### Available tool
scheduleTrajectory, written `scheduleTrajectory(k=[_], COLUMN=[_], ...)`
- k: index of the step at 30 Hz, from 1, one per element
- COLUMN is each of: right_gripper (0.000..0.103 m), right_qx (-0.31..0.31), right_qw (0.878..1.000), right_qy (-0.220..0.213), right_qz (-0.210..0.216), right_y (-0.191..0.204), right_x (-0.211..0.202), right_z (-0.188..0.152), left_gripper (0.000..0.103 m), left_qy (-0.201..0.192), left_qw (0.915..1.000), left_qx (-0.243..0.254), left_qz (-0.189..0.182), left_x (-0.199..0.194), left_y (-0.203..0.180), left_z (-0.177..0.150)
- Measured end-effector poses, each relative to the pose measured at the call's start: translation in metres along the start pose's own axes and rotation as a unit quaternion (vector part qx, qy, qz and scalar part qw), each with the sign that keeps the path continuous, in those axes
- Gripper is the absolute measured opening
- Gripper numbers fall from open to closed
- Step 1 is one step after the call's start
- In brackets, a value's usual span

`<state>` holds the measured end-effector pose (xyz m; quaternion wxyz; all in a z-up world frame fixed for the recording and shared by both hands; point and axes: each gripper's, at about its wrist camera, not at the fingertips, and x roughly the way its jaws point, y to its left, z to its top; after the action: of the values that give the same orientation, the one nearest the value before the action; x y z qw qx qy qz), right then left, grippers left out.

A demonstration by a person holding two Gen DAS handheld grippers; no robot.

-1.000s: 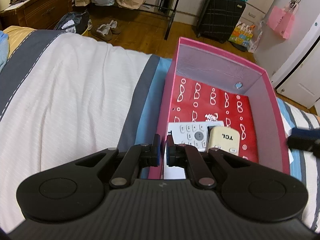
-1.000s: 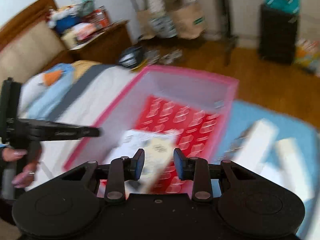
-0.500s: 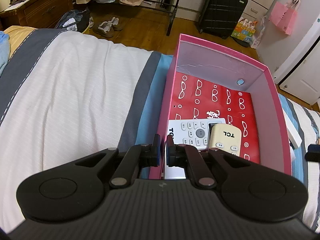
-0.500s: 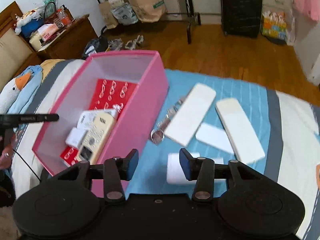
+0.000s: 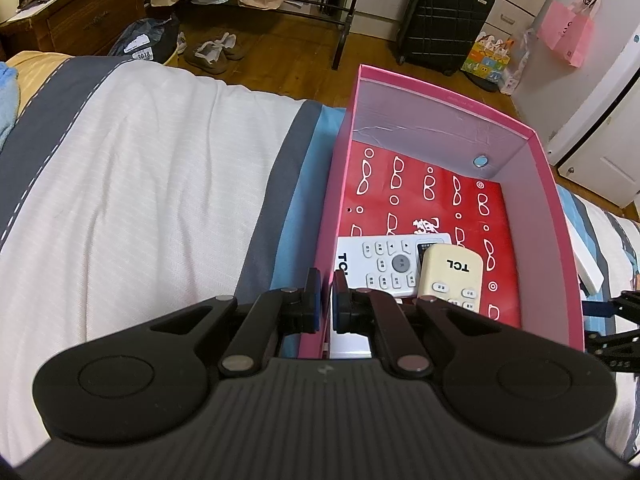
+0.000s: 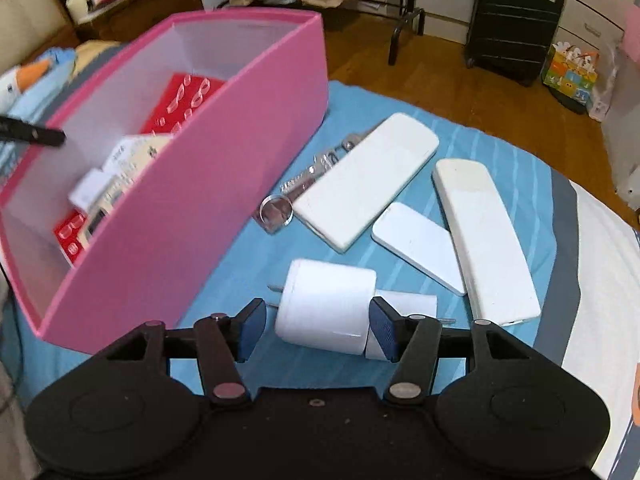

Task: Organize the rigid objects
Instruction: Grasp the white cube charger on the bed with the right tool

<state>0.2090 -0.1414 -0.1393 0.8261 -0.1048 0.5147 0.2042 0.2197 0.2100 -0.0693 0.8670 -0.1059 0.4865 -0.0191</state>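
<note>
Right gripper (image 6: 318,326) straddles the white charger (image 6: 326,306); left gripper (image 5: 327,300) clamps the pink box wall (image 5: 329,216).

The right jaws, just opening, stand apart; one pad seems to touch the charger between them. Remotes (image 5: 394,266) lie inside the box, ahead of the pinched left fingers.

Left hand-held gripper (image 5: 325,300) clamped shut; right hand-held gripper (image 6: 318,326) apparently just opening, angled down.

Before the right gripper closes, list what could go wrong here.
1. The right gripper, its jaws just opened, straddles the white plug-in charger block off-centre: one pad is near its right side, the other stands clear, so closing may twist or push it.
2. A folded white paper lies under the charger and could be pinched along.
3. The left gripper is shut on the pink box wall; a tug may shift the box.
</note>
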Motion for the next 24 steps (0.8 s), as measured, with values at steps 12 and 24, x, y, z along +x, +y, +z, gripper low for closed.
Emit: scheduleTrajectory(k=[12, 24], right_gripper=[0.066, 0.067], right_qx=[-0.020, 0.044], right_qw=[0.999, 0.999], right_qy=[-0.022, -0.021], right_qz=[-0.019, -0.003], right_y=[0.005, -0.003], right_x=[0.024, 0.026], right_z=[0.008, 0.003], left_gripper=[0.005, 0.005], left_qy=[0.000, 0.000], left_qw=[1.0000, 1.0000], left_qx=[-0.007, -0.010], left_qz=[0.004, 0.002], left_x=[0.001, 0.002], left_y=[-0.002, -0.001], left_z=[-0.003, -0.002])
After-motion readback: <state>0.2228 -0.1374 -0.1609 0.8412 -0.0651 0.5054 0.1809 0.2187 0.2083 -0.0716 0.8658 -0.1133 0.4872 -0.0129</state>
